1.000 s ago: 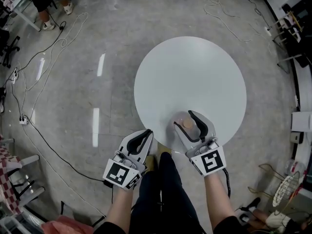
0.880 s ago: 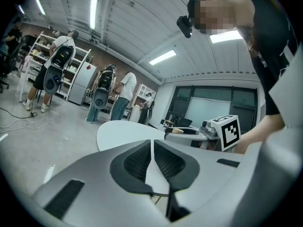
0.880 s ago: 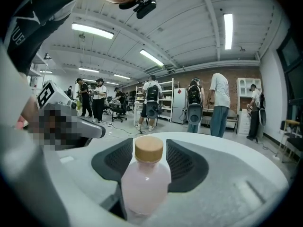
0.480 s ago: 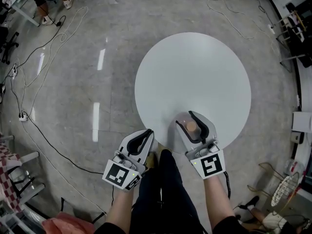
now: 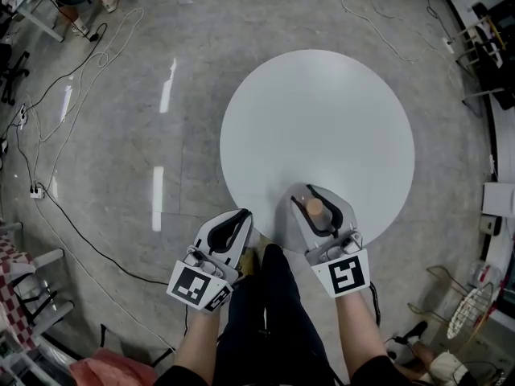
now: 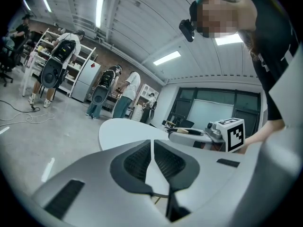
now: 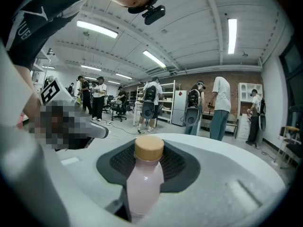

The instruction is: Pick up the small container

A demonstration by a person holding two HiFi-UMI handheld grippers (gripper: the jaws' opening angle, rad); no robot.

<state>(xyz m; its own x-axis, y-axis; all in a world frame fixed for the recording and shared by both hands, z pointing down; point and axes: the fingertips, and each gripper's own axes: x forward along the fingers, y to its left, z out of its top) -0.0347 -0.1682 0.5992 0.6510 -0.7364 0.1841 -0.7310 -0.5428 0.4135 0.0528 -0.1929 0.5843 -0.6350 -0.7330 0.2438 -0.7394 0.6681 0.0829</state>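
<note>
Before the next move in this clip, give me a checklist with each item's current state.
1. The small container stands between the jaws of the right tool: ok.
2. Those jaws are closed against its sides: ok.
3. The container is upright with its tan cap on: ok.
4. The left tool is shut, empty and apart from the container: ok.
5. The container's base is off the round table: cannot tell.

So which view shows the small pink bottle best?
The right gripper view: the small pale pink tan-capped bottle fills the centre. The head view shows only its cap from above; the left gripper view, barely a tan sliver.
</note>
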